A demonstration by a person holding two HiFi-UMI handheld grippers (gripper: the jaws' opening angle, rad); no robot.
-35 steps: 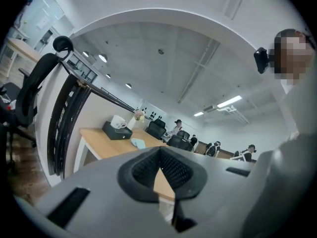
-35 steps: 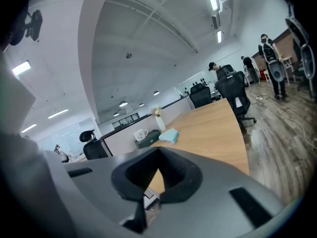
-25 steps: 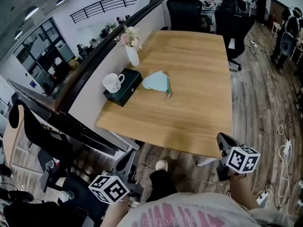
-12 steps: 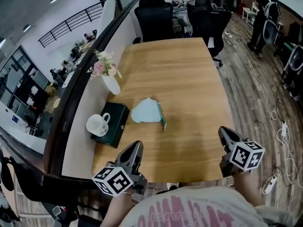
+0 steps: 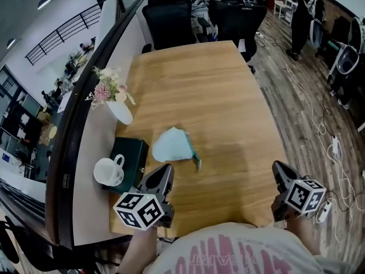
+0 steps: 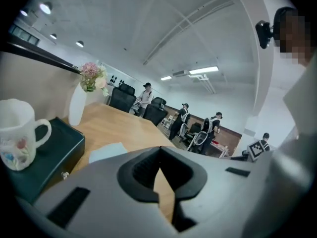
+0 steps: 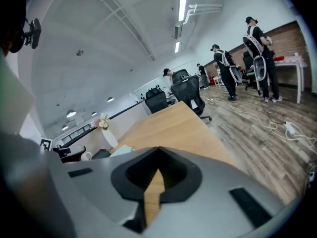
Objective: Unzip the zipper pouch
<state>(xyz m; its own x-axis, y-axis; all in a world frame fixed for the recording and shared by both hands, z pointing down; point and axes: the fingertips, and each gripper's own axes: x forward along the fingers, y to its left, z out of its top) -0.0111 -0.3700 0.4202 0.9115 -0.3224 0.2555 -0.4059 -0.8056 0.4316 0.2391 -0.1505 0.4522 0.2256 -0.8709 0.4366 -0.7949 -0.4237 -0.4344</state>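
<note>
Left tool [image 5: 162, 177] and right tool [image 5: 280, 171] both closed, nothing gripped. Zipper pouch [image 5: 170, 145] lies on worktop [image 5: 222, 96] just ahead of left tool, untouched.

White mug [image 5: 108, 171] atop green box [image 5: 133, 153], flower vase [image 5: 120, 112] beside

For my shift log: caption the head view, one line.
Shut and empty, left claw and right claw hover at the near desk edge; zipper pouch lies untouched ahead.

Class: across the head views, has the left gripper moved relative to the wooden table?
Yes. The left gripper has come forward from off the wooden table to over its near edge, beside the dark green box.
</note>
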